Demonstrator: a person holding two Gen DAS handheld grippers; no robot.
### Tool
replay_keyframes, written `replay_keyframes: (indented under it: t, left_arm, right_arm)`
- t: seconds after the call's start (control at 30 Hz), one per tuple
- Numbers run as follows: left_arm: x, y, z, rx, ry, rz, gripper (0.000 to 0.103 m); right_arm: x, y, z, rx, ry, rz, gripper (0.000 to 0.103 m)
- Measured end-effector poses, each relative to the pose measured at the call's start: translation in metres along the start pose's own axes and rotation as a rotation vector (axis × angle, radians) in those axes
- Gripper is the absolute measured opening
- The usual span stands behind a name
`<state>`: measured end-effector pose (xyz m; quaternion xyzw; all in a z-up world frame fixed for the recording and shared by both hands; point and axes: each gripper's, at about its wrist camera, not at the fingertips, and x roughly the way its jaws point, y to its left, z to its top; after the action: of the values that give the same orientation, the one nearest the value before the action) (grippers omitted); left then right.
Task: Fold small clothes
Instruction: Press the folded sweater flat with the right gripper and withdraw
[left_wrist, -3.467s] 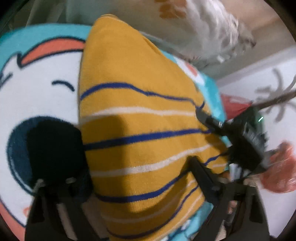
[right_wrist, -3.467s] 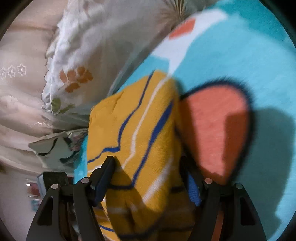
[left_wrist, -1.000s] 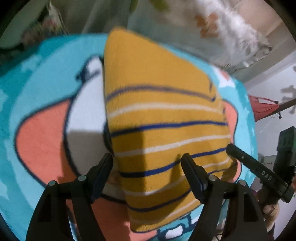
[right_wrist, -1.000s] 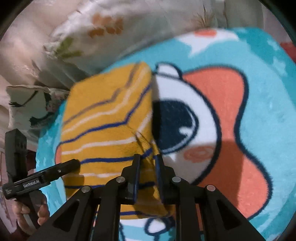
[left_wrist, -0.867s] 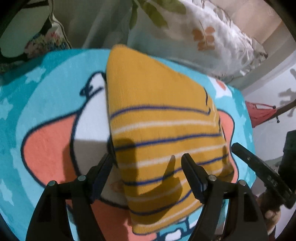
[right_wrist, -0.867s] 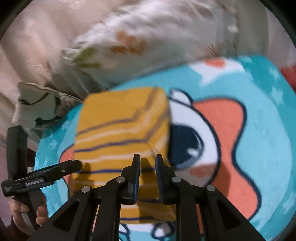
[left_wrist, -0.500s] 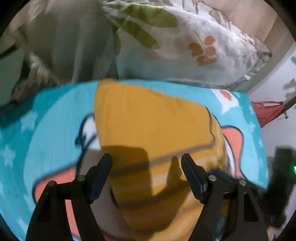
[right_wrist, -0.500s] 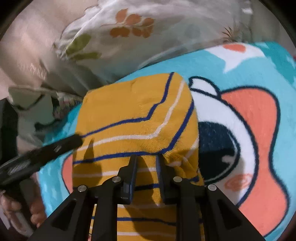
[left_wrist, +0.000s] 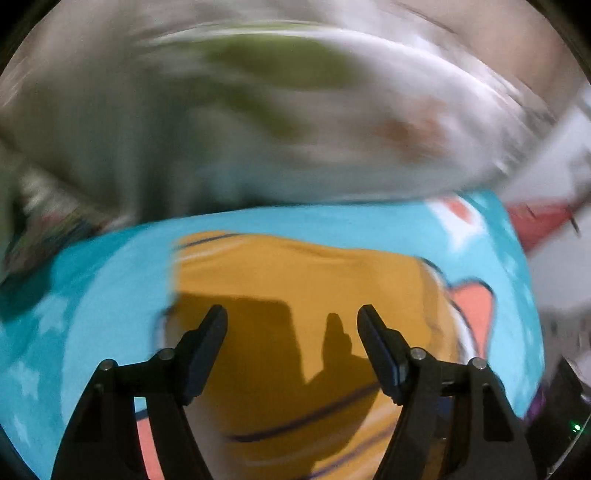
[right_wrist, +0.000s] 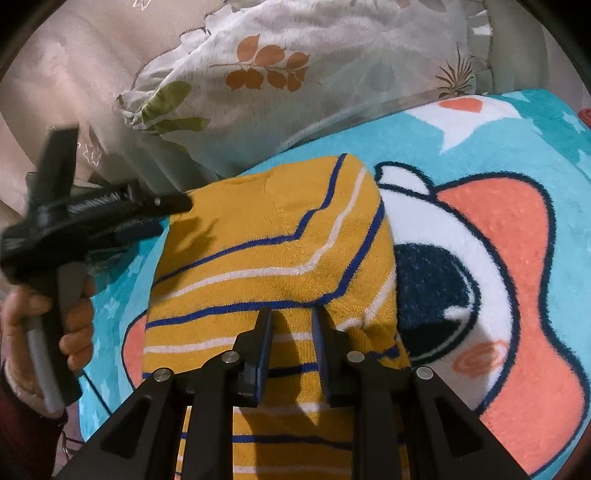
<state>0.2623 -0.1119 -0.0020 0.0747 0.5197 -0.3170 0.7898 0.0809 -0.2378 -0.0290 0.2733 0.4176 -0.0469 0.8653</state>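
One folded striped sweater (right_wrist: 273, 254) on blanket (right_wrist: 517, 155)

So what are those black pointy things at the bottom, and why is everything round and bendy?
They are the fingers of two grabbing tools that a person holds, one in each hand. A small wide-angle camera on each tool bends the picture. The left gripper is open above a folded yellow striped sweater; its picture is blurry. The right gripper has its fingers close together, and whether they pinch the sweater I cannot tell. In its picture you see the left hand with its tool. The sweater lies on a blue cartoon blanket, with a leaf-print pillow behind.
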Motion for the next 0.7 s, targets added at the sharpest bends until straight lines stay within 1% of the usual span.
replay_keyframes:
  t: [0.03,0.1,0.13,0.17,0.2,0.23,0.3,0.33,0.37,0.47,0.53,0.6,0.7]
  left_arm:
    - [0.007,-0.016,0.003,0.042,0.015,-0.037,0.072]
    - [0.023,-0.036,0.008,0.080,0.044,-0.081,0.072]
    - [0.036,-0.046,0.011,0.108,0.070,-0.071,0.072]
    - [0.045,-0.055,0.011,0.127,0.091,-0.055,0.072]
    - [0.057,-0.064,0.011,0.152,0.114,-0.034,0.072]
    - [0.068,-0.071,0.012,0.185,0.131,0.001,0.072]
    - [0.079,-0.083,0.010,0.257,0.116,0.068,0.074]
    - [0.080,-0.087,0.010,0.279,0.109,0.081,0.074]
    - [0.081,-0.090,0.011,0.291,0.107,0.087,0.074]
    - [0.078,-0.091,0.019,0.284,0.114,0.087,0.074]
    - [0.063,-0.088,0.021,0.256,0.089,0.063,0.074]
    - [0.050,-0.092,0.015,0.236,0.062,0.054,0.074]
    - [0.034,-0.094,0.000,0.229,0.045,0.031,0.074]
  right_arm:
    - [-0.001,0.001,-0.001,-0.002,-0.005,-0.006,0.023]
    - [-0.006,0.002,-0.004,0.008,-0.008,-0.015,0.023]
    - [-0.011,0.000,-0.005,0.026,-0.008,-0.011,0.025]
    - [-0.016,-0.001,-0.006,0.051,-0.007,0.003,0.031]
    - [-0.023,-0.004,-0.008,0.083,-0.008,0.019,0.034]
    - [-0.028,-0.004,-0.010,0.089,-0.010,0.017,0.037]
    - [-0.039,-0.001,-0.018,0.058,-0.013,-0.023,0.040]
    - [-0.044,0.002,-0.025,0.032,-0.012,-0.061,0.044]
    - [-0.047,0.004,-0.030,0.017,-0.011,-0.083,0.045]
    - [-0.058,0.008,-0.047,-0.002,-0.008,-0.119,0.045]
    - [-0.067,0.014,-0.056,-0.016,-0.019,-0.121,0.045]
    - [-0.073,0.020,-0.062,-0.046,-0.031,-0.131,0.045]
    - [-0.076,0.030,-0.073,-0.133,-0.030,-0.122,0.049]
